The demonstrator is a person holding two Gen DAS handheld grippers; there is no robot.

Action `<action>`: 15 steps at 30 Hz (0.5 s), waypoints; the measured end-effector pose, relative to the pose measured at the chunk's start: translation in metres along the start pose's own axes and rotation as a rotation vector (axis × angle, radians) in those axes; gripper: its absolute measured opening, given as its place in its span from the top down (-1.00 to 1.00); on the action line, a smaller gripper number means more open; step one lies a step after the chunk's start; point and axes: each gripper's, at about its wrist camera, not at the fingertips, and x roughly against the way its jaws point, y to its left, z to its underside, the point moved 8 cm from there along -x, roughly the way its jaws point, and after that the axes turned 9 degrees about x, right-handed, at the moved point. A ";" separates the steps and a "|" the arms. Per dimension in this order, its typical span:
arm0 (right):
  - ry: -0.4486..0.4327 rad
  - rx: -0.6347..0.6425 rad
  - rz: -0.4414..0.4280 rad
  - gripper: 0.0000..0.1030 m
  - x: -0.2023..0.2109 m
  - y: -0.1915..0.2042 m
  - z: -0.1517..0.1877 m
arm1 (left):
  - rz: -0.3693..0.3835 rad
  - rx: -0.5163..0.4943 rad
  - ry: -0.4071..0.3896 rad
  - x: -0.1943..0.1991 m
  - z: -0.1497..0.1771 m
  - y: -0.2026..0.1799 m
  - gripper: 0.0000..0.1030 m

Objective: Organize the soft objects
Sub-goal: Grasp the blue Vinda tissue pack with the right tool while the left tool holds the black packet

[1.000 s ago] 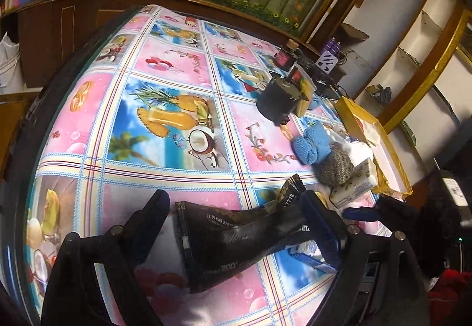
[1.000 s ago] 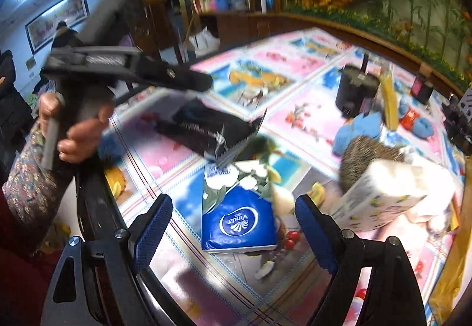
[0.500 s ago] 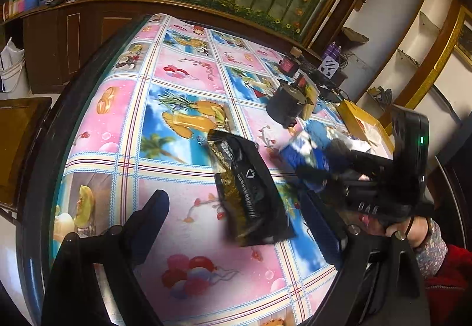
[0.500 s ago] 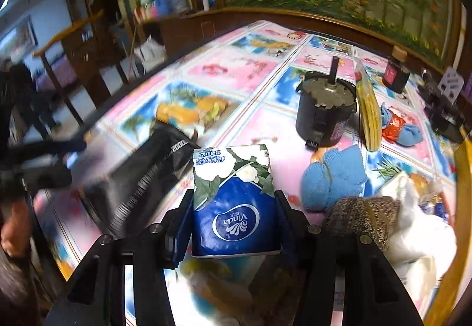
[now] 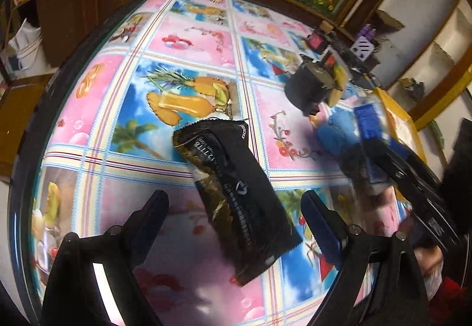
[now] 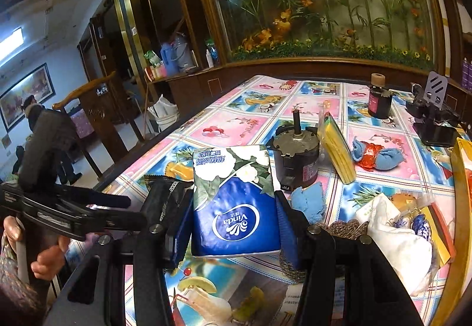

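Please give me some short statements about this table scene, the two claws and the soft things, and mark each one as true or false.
1. The right claw is shut on the blue tissue pack. True.
2. The left claw is gripping the black packet. False: its jaws stand open on either side of the packet, which lies on the table.
3. The yellow sponge leans beside the small black motor. True.
4. The dark bottle lies on its side. False: it stands upright.
5. The tissue pack is green and red. False: it is blue with white flowers.
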 end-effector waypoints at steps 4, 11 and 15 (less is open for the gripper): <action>-0.023 0.014 0.006 -0.09 0.011 -0.002 -0.002 | -0.166 -0.017 0.012 -0.028 -0.002 -0.007 -0.71; -0.078 -0.048 0.014 -0.09 0.034 -0.024 -0.004 | -0.275 -0.078 -0.050 -0.031 -0.003 -0.022 0.16; -0.125 -0.089 0.025 -0.09 0.051 -0.041 -0.006 | -0.195 -0.066 -0.098 -0.016 -0.008 -0.034 0.16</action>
